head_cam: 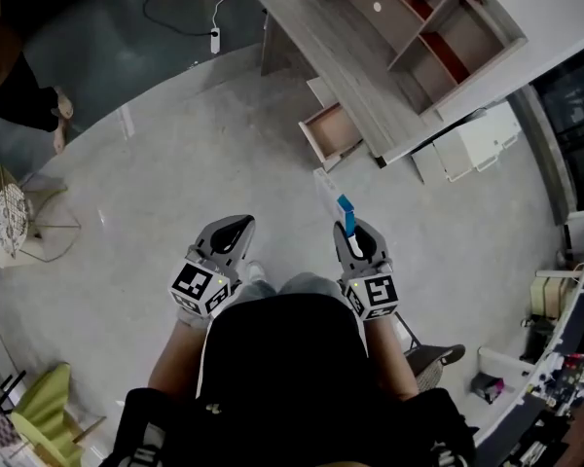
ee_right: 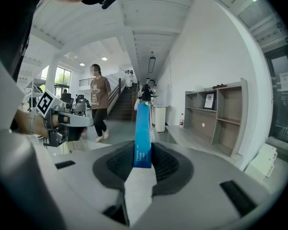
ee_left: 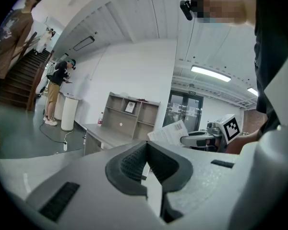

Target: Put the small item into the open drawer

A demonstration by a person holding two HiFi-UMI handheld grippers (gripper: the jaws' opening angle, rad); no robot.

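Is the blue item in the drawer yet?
No, the blue item sits clamped in the right claw, well short of the open drawer.

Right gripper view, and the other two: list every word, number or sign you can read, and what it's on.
Blue packet in the right gripper: white print, too small and blurred to read.
Marker cube: black-and-white square pattern, no letters.
Nothing else is legible.

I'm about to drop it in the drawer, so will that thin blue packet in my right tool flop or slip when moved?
The packet looks thin, seen edge-on in the right tool, so it is probably light. It stands straight out past the tool, so it is likely fairly stiff, though the pale far end might flex.
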